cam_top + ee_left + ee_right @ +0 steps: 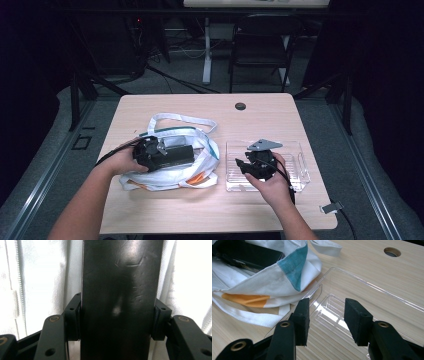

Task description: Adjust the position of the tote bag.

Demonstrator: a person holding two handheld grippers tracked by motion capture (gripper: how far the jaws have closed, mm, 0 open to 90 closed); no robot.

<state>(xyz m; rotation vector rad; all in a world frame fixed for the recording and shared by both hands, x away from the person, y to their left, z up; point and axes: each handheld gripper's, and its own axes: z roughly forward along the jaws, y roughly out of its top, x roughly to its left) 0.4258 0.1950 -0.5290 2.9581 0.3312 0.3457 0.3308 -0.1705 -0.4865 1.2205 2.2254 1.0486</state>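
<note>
The black box (pixel 120 300) sits pinched in my left claw (pixel 165 152) atop the bag (pixel 200 170); my right claw (pixel 327 320) waits spread over the tray (pixel 387 302), ready to receive.

One bench (pixel 215 210). One white cloth bag (pixel 200 170) with teal and orange patches. One black box (pixel 176 155). One clear plastic tray (pixel 300 175). Two hand-held grippers: left (pixel 192 152), right (pixel 240 164). Two hands on them. One round hole (pixel 240 106) in the bench top. One chair (pixel 260 45) behind.
</note>
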